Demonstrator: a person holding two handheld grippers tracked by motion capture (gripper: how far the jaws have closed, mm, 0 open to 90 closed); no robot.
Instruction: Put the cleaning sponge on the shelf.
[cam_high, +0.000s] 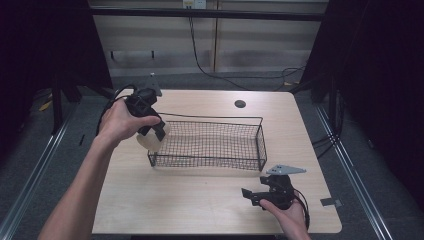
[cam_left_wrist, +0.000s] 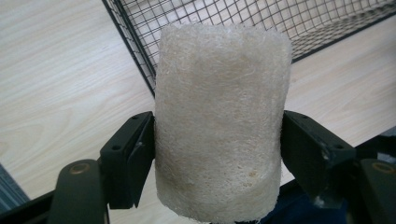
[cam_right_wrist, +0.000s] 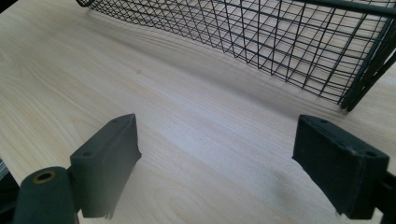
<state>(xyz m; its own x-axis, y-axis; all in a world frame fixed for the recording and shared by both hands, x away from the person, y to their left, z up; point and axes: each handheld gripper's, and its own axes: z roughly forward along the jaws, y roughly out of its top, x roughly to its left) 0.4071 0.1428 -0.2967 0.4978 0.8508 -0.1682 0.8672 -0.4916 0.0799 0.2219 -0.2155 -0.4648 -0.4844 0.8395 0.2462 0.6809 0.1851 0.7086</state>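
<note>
Centrally, the table (cam_high: 200, 200) carries a wire basket (cam_high: 210, 142), which looks empty. At about 9 o'clock from the basket, the left gripper (cam_high: 152, 131) hangs at the basket's left end, jaws clamped on both sides of a pale loofah (cam_left_wrist: 219, 126); the loofah sits held in the air beside the left rim, not yet inside. At about 5 o'clock from the basket, the right gripper (cam_high: 252, 195) rests low over bare wood, jaws spread wide with nothing between them. Step in hand, by judgement: carrying the loofah to the basket. The next move calls for shifting it toward 3 o'clock, past the rim, then lowering and releasing.
</note>
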